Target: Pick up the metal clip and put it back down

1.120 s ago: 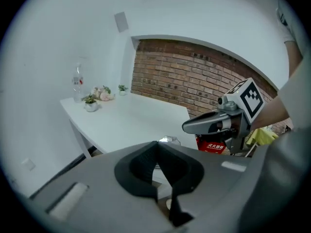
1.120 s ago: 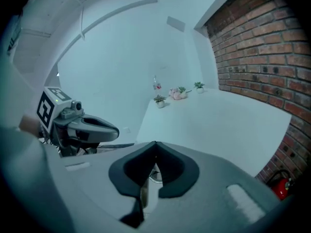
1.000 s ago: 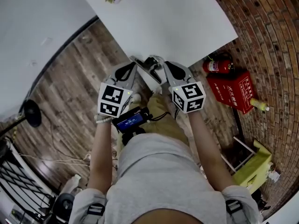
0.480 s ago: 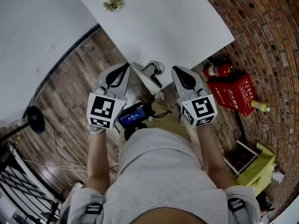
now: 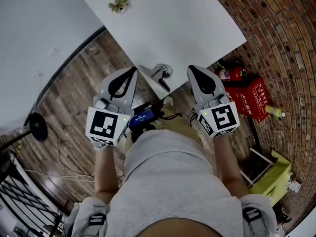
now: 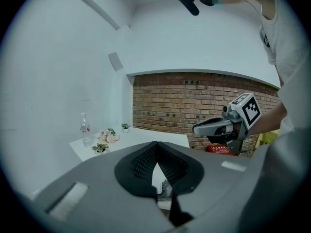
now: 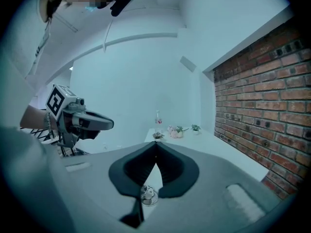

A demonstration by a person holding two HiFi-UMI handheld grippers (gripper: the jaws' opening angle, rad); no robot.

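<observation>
Well clear of closed jaws: metal clip (image 5: 159,76) at table (image 5: 187,23) edge.

Red fire extinguisher (image 5: 227,72) against brick wall (image 5: 289,38)

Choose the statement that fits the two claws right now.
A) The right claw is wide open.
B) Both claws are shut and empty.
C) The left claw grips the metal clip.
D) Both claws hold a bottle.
B: the jaws of the left claw and the right claw meet at their tips with nothing between them.
</observation>
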